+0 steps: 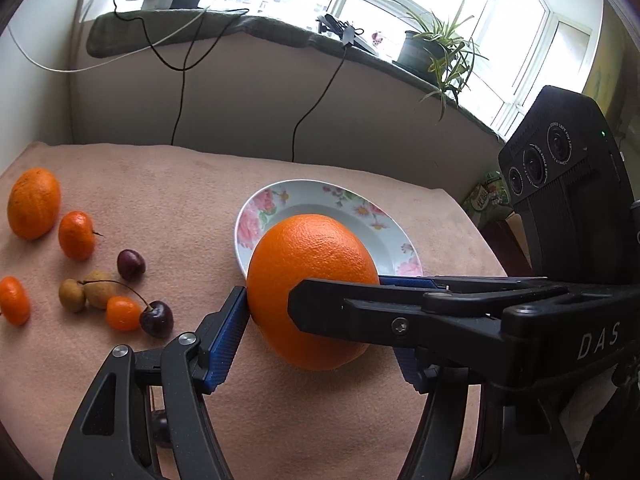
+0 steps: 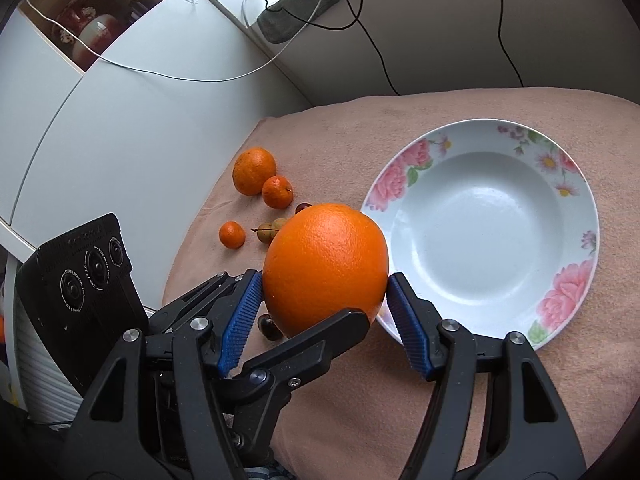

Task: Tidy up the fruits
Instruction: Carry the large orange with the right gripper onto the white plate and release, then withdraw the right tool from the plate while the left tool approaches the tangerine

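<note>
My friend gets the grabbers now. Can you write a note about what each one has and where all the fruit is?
Left gripper: shut on the big orange.
Right gripper: shut on the same orange too, its jaws crossing the left's.
Flowered plate: no fruit in it, just right of the orange.
On the blanket, left: a medium orange, mandarin, two kumquats, two longans, cherries.
Done: no fruit is in the plate yet.
Left: probably put the orange and the rest in.

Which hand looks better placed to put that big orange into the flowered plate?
Probably right: the right gripper has fingers pressing both sides of the big orange, with the plate just beside it. The left gripper visibly touches one side only.
</note>
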The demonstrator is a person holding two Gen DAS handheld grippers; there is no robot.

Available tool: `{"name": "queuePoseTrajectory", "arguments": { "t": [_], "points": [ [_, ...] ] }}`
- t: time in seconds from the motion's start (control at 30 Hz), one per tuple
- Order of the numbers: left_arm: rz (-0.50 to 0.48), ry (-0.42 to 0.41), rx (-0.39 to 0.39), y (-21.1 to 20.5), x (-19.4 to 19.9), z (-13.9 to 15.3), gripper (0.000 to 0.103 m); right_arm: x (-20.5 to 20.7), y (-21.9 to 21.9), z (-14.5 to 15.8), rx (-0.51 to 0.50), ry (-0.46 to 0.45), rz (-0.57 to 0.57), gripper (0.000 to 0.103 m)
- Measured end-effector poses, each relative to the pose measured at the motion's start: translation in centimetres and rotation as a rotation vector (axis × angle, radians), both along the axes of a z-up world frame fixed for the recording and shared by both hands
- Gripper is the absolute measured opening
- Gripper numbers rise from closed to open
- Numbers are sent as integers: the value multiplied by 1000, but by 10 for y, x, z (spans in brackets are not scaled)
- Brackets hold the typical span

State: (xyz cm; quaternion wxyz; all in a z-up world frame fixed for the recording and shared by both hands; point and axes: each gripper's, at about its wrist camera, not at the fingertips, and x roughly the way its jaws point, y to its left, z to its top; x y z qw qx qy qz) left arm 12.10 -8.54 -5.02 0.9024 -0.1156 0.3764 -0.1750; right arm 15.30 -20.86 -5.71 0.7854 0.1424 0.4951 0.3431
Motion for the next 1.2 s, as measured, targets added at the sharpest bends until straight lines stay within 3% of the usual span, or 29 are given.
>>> {"name": "queuePoseTrajectory", "arguments": {
  "t": [0.4,0.6,0.77,1.2],
  "points": [
    [-35,33,8,-16,11,-9,66,7,-14,-9,-13,28,-31,68],
    [-25,21,25,-15,9,-6,66,8,-27,8,-68,-66,-117,68],
    [-7,5,34,-8,4,-4,66,8,-48,20,-94,-116,-207,80],
    [30,-2,70,8,-15,1,69,-9,-73,21,-163,-171,-305,81]
  ]
}}
